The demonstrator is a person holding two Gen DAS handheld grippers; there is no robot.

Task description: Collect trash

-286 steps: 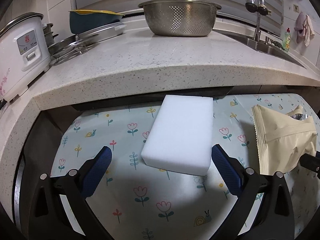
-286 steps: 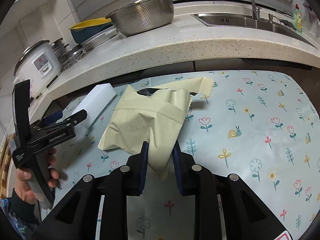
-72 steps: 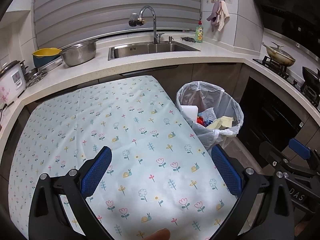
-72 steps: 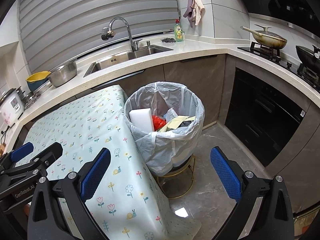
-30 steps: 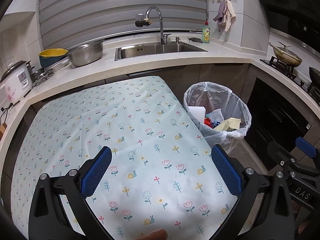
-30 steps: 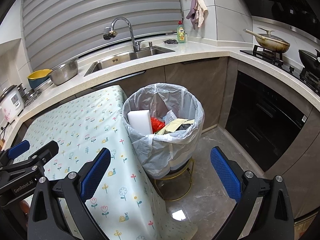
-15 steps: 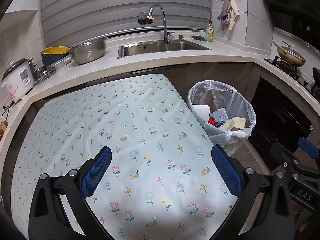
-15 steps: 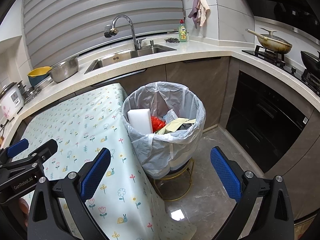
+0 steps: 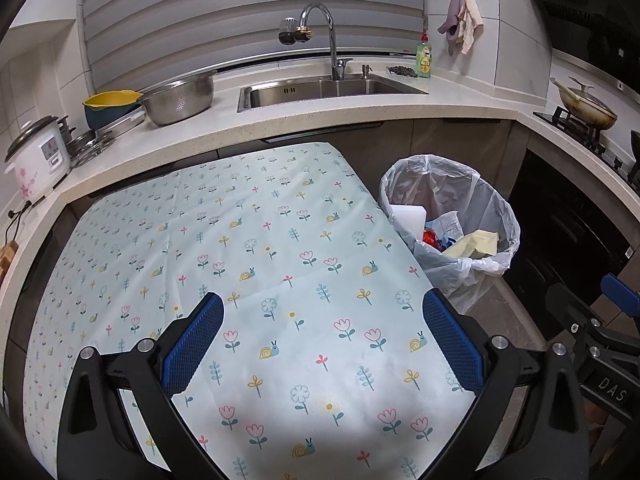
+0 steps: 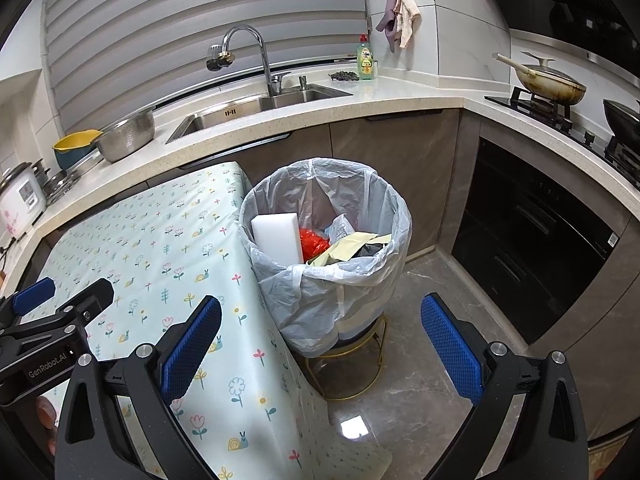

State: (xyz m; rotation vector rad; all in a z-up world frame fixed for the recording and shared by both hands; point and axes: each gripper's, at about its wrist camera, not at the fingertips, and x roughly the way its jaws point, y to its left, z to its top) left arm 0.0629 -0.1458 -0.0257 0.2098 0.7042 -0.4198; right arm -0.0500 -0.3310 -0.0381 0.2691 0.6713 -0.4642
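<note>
- Trash, collected: white rectangular foam sponge block standing on end against the left inner wall of the bin; red crinkled wrapper just right of it; pale yellow torn paper pouch lying tilted across the top of the heap; a white printed scrap behind these.
- White rice cooker with pink flower print, far left on the speckled stone countertop.
- Yellow-and-teal basin, beside a perforated steel colander bowl, both on the countertop left of the sink.
- Pale blue tablecloth printed with flowers and snails, covering the table in front of the countertop; its surface bare.
- Left gripper, black frame with blue textured pads, jaws spread wide, holding nothing, poised above the tablecloth.
- Stainless steel sink with curved chrome tap; green dish-soap bottle at its right end.
- Round bin lined with a translucent white plastic bag, standing on a gold wire stand, just beside the table's right edge.
- Right gripper, same build, jaws spread wide, empty, facing the bin over the grey marble floor.
- Lidded pan on the gas hob, far right.
</note>
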